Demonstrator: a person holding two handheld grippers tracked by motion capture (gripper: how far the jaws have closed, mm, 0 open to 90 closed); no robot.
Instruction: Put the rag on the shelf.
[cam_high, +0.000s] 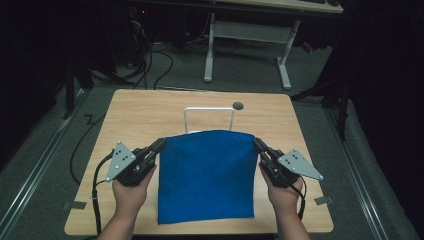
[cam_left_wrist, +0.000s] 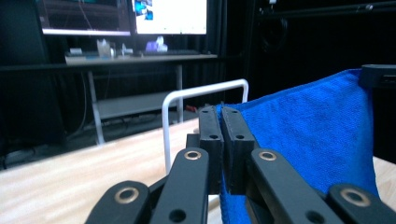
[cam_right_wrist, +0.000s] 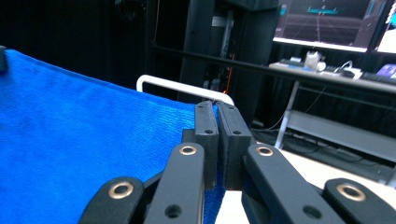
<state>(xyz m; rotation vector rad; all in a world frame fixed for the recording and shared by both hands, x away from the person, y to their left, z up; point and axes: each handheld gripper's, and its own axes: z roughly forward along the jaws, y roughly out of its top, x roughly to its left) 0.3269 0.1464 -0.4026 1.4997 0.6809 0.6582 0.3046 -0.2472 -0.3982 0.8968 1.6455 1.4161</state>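
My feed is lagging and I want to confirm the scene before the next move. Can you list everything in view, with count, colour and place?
Blue terry cloth towel: one, blue, held up by its two far corners, near edge on the table.
White bent-wire rack: one, white, standing upright just behind the towel.
Round dark grommet hole: one, dark grey, far side of the tabletop.
Light wooden table: one, pale wood, centre of the high view.
White-legged desk: one, white frame, on the floor beyond the table.
Monitors: at least two, lit, on a far desk.
Left tongs: one, black, shut on the towel's left corner.
Right tongs: one, black, shut on the right corner.
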